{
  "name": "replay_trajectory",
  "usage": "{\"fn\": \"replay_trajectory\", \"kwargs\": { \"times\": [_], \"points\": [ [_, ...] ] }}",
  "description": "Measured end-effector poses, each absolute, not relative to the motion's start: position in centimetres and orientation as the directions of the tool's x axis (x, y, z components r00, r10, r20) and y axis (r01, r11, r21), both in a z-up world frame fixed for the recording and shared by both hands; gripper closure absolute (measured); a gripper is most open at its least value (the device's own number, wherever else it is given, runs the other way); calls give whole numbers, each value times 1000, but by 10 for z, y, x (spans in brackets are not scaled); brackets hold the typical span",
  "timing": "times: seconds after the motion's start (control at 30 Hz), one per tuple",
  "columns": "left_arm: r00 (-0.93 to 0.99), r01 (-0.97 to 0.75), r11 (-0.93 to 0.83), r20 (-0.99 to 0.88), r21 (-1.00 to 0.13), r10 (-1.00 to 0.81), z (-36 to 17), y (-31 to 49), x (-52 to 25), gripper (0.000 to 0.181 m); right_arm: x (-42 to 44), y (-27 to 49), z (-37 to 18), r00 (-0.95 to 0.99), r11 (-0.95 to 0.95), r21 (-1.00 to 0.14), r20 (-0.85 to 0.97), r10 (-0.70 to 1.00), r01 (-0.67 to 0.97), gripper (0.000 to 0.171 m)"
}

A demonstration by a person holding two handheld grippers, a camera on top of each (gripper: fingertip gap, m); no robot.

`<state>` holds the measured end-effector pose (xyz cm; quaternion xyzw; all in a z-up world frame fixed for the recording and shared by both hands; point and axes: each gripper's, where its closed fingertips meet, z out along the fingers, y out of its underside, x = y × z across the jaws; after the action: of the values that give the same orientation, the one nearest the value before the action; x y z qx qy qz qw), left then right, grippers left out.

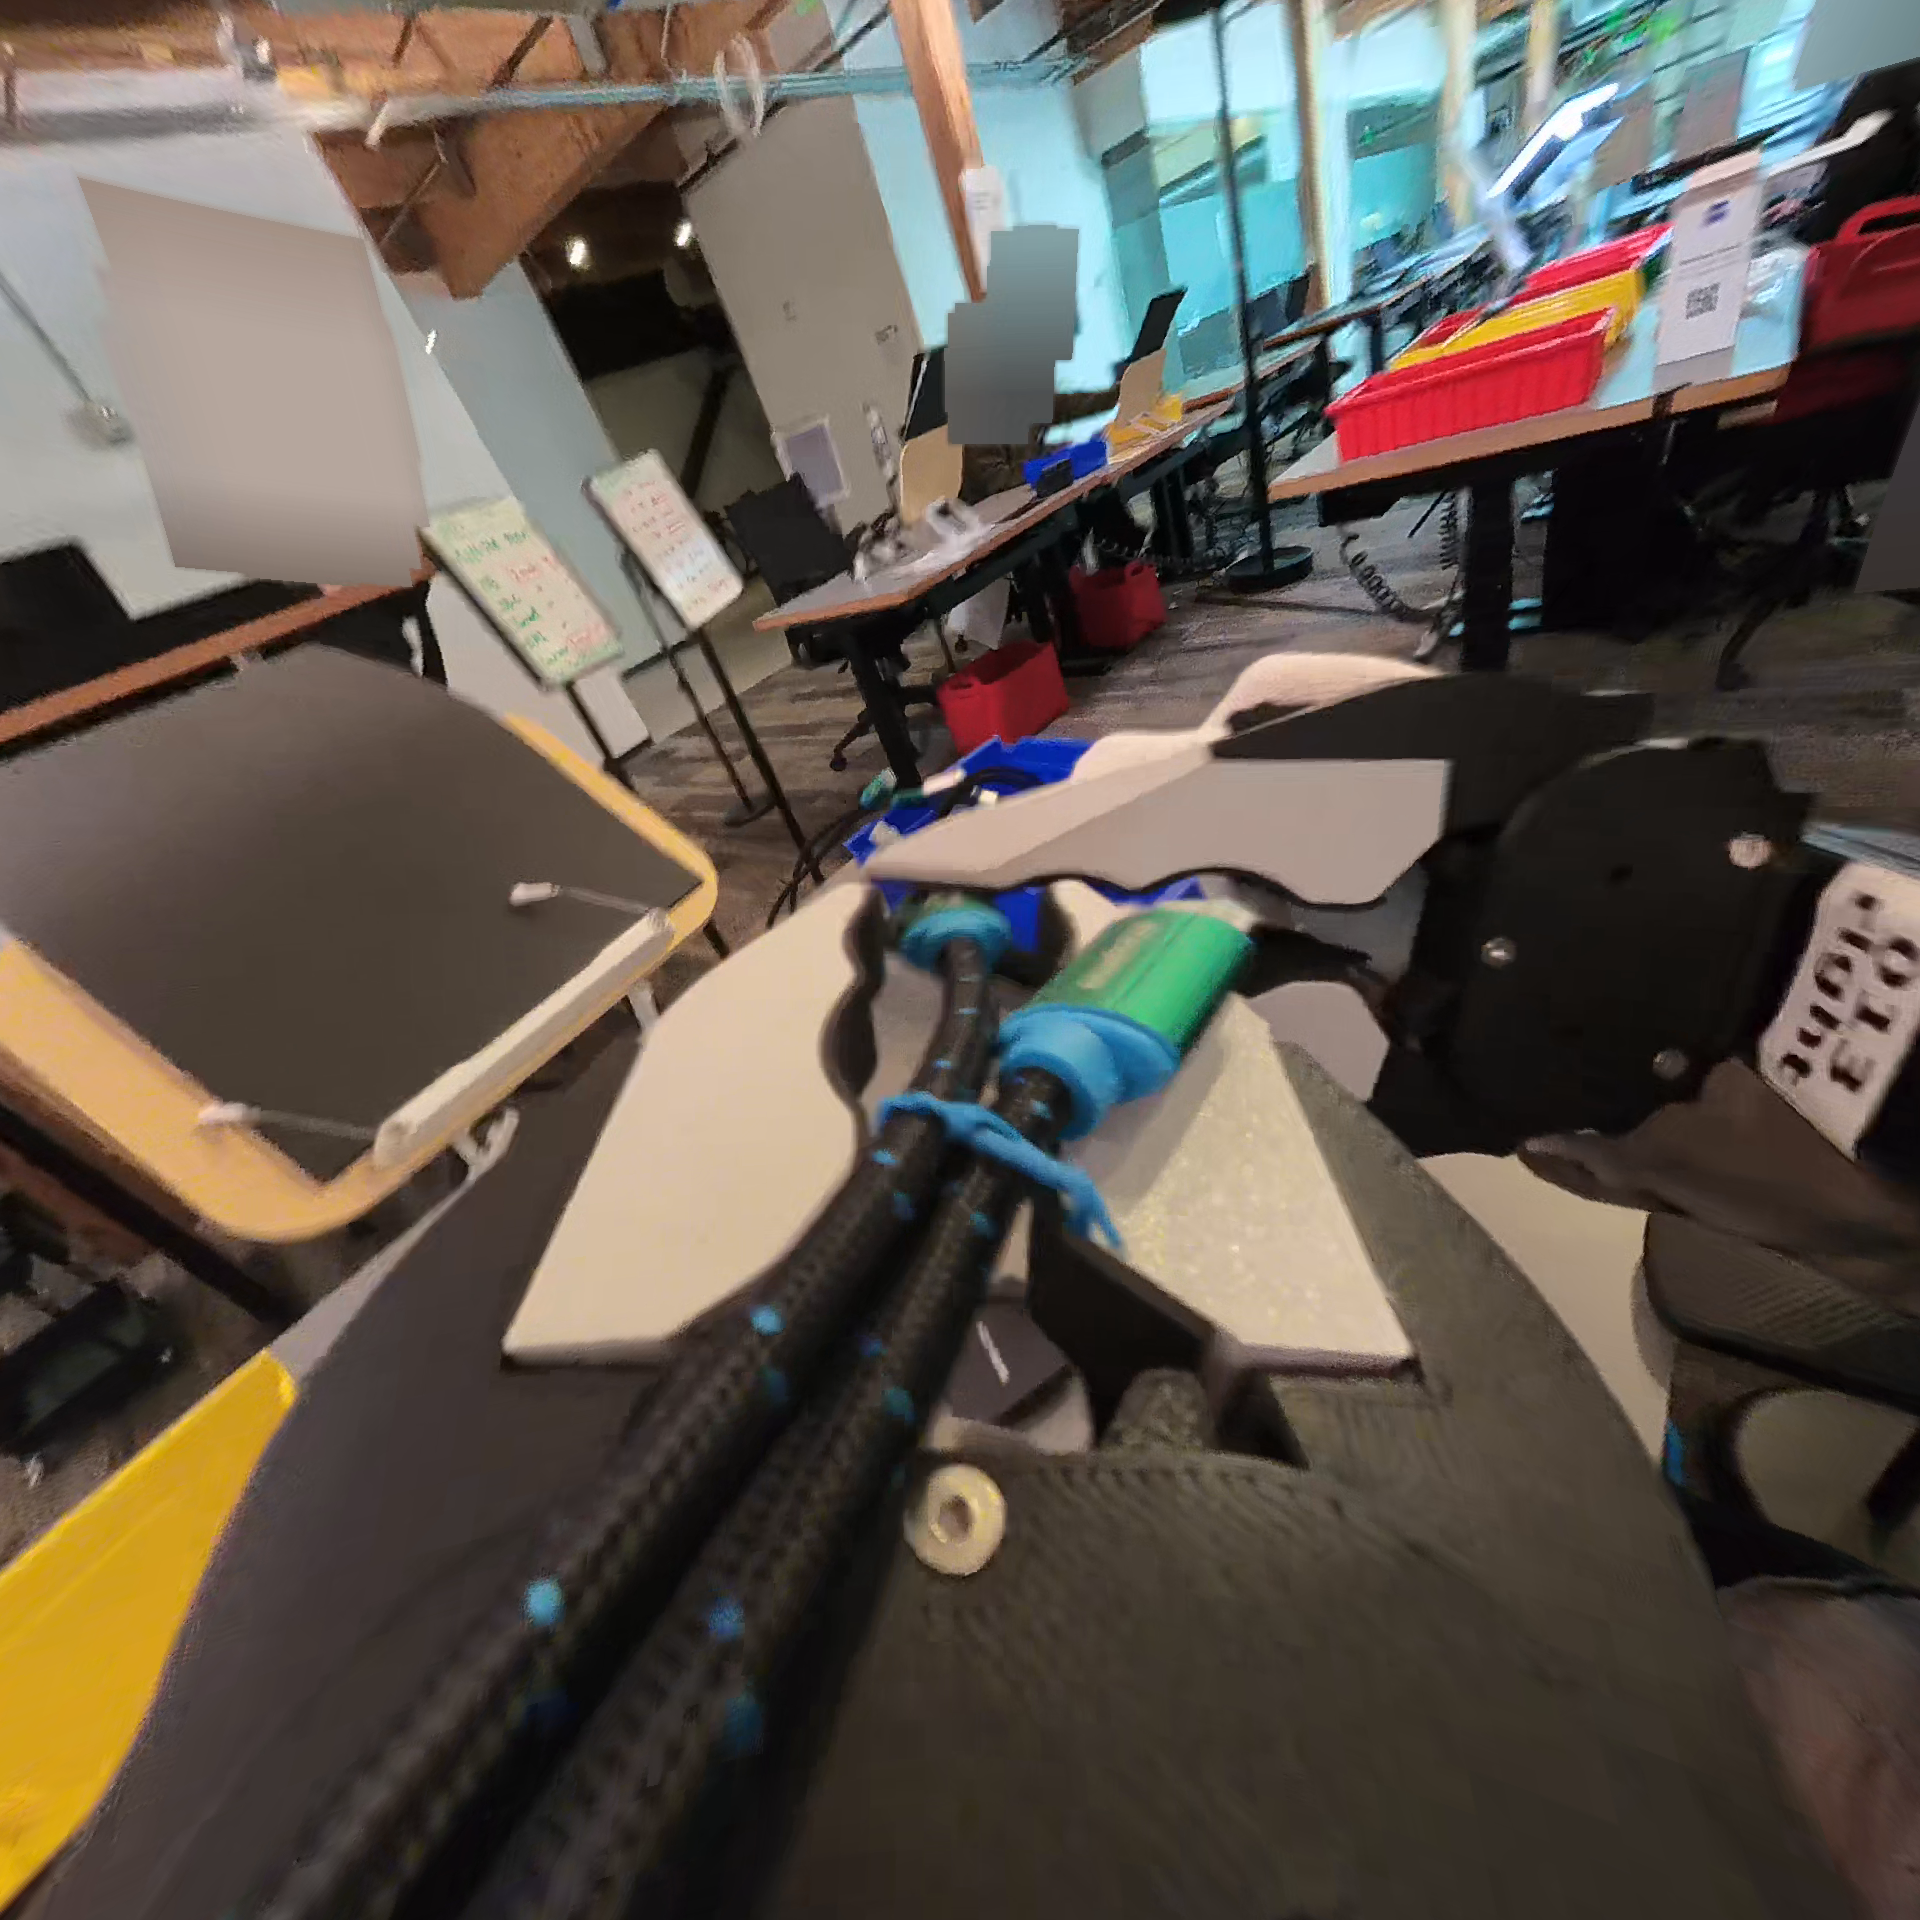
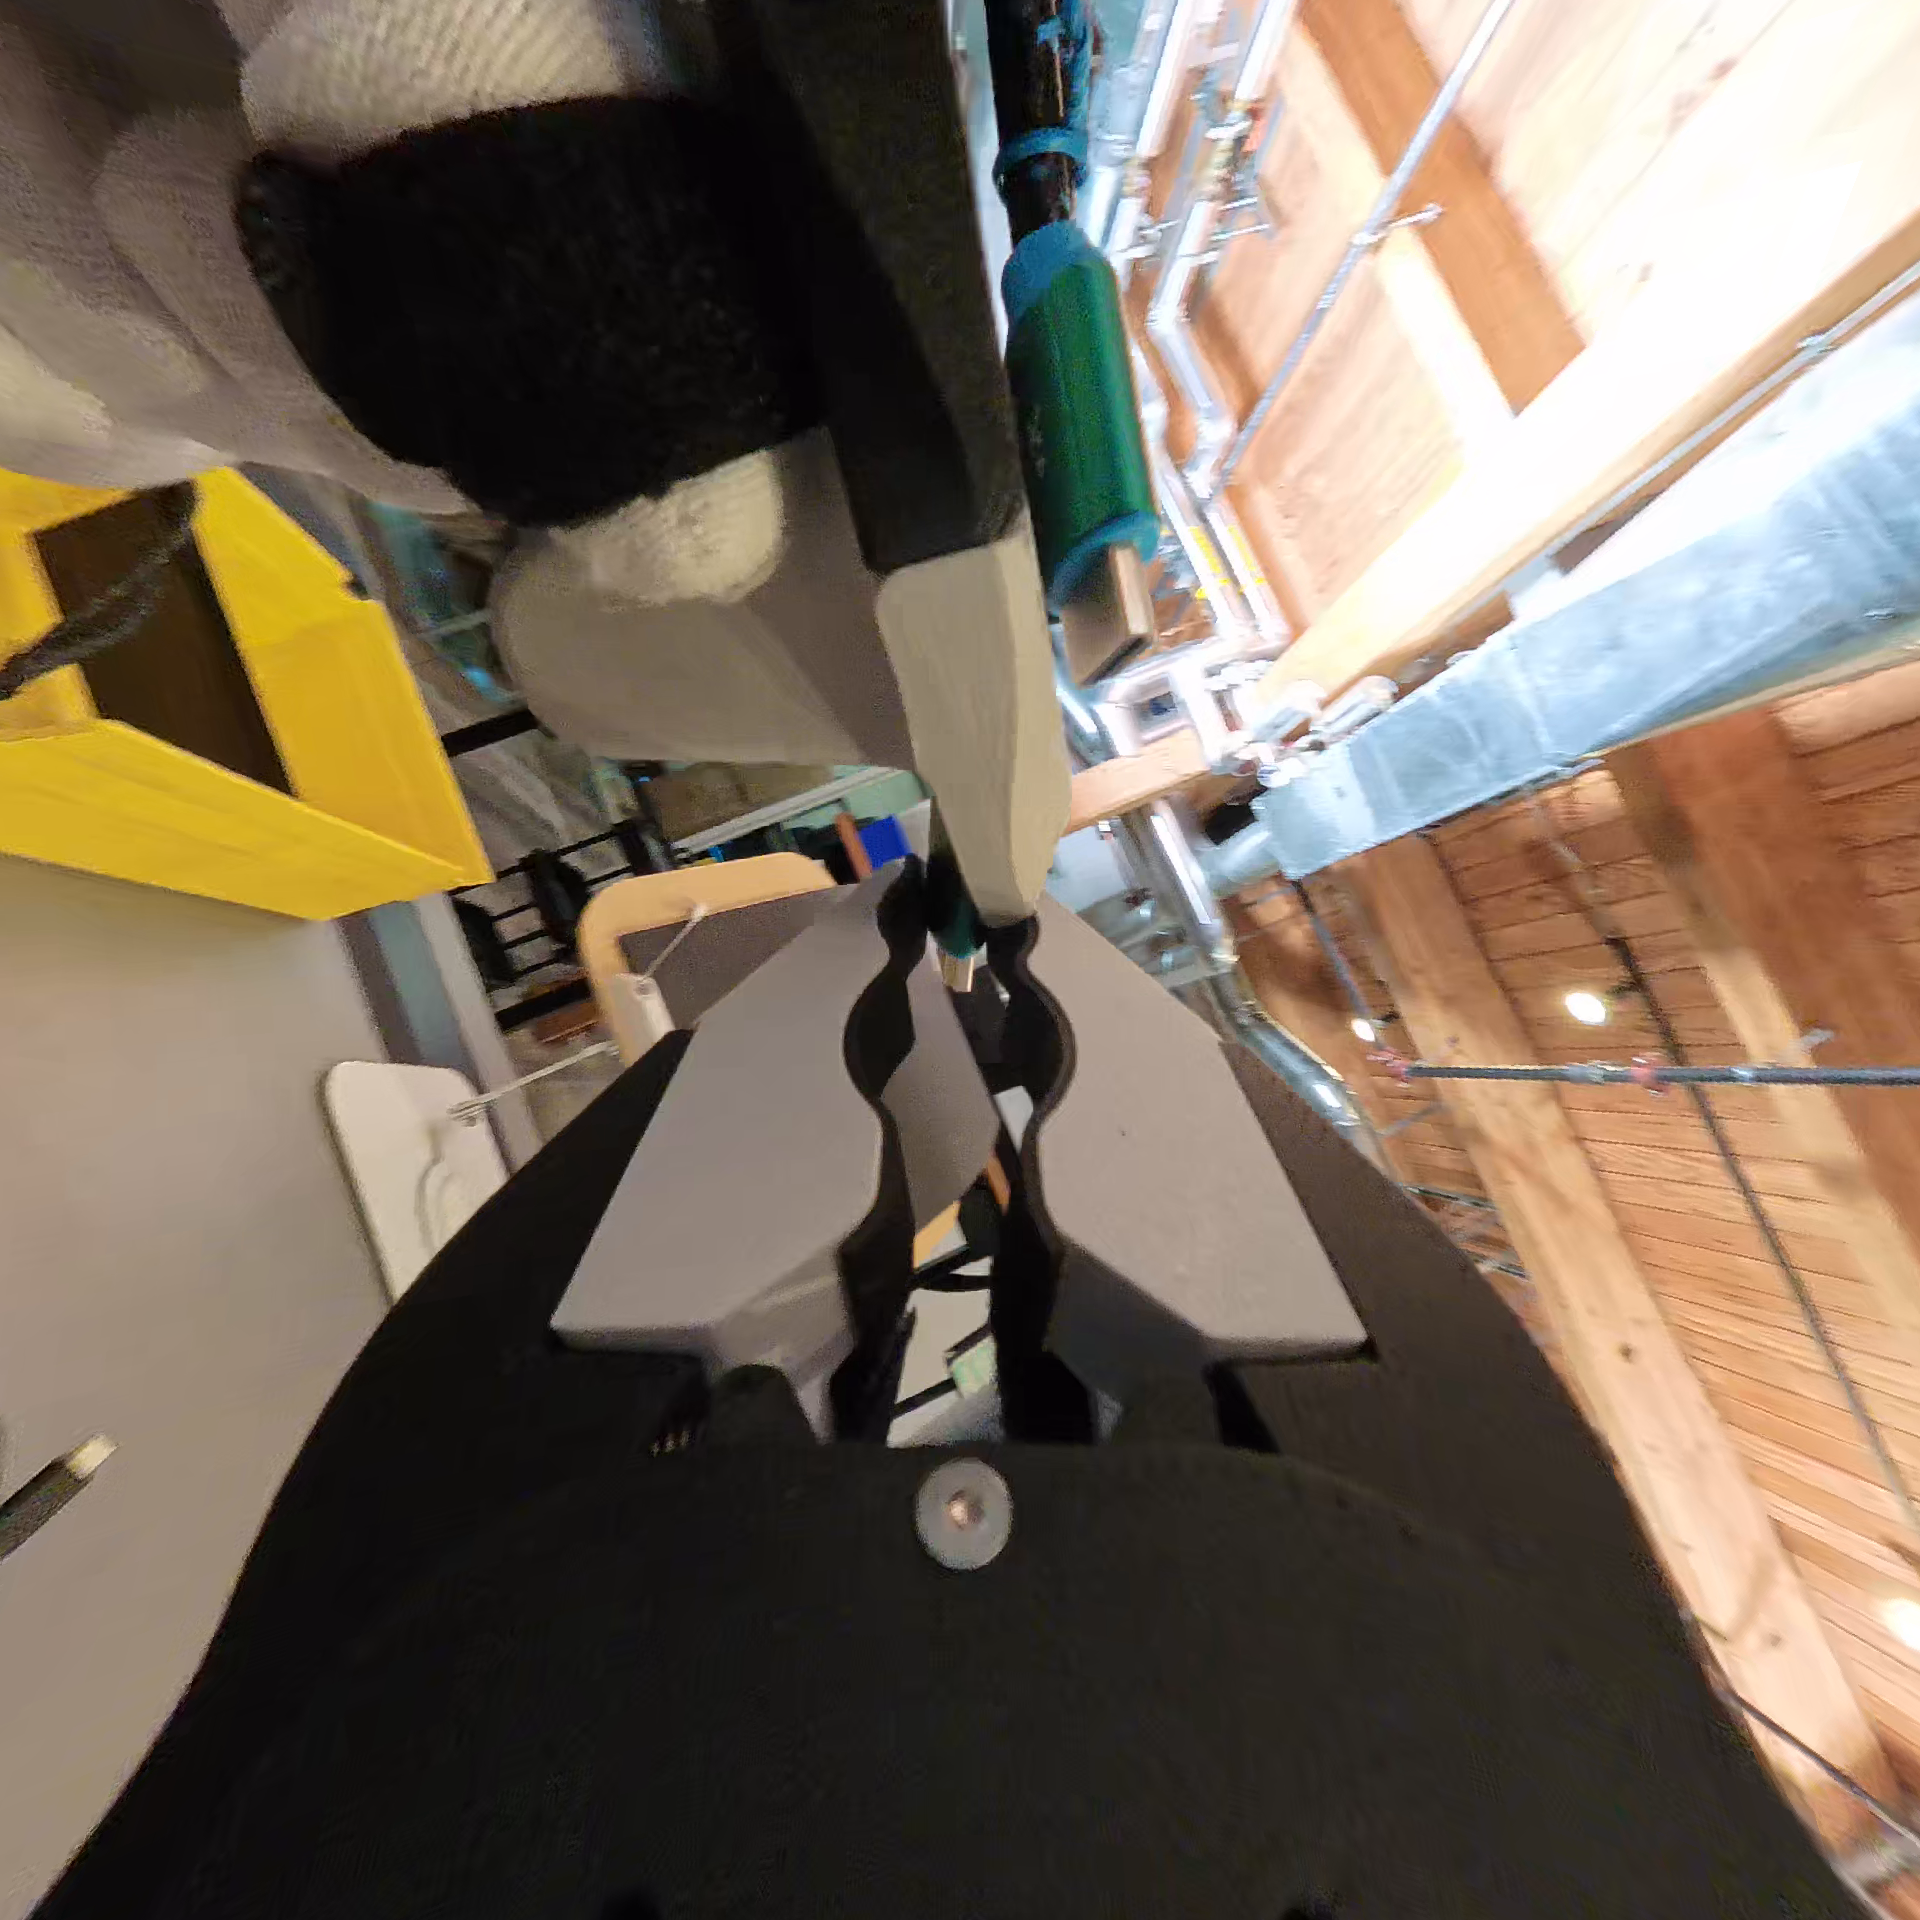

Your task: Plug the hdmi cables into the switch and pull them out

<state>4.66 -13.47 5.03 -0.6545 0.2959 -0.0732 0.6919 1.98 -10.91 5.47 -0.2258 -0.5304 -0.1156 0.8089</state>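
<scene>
Holding two tied HDMI cables (image 1: pixel 935 1143) aloft, the left gripper (image 1: pixel 966 935) is pinched on them near the green plugs (image 1: pixel 1153 971). The right gripper (image 2: pixel 951 971) is nipped on one plug tip (image 2: pixel 961 961). Switch not seen; tie probably needs undoing w/ steady grip.

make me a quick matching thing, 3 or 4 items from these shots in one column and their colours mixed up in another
Items:
1. HDMI plug housing
2. cable tie
3. braided cables
4. bin

Colours:
a. yellow
b. black with blue flecks
c. green
d. light blue

Pairs: 1-c, 2-d, 3-b, 4-a
</scene>
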Motion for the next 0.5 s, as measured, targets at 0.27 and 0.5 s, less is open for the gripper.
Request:
{"fn": "replay_trajectory", "kwargs": {
  "times": [0.27, 0.5],
  "points": [
    [814, -324, 20, -289, -946, -503, 39, -129, 47, 148, 24, -109, 60, 430, 871, -181, 902, -37, 456, 162],
    [830, -319, 24, -292, -947, -476, 40, -127, 42, 161, 20, -107, 55, 418, 864, -162, 906, -60, 476, 162]
  ]
}}
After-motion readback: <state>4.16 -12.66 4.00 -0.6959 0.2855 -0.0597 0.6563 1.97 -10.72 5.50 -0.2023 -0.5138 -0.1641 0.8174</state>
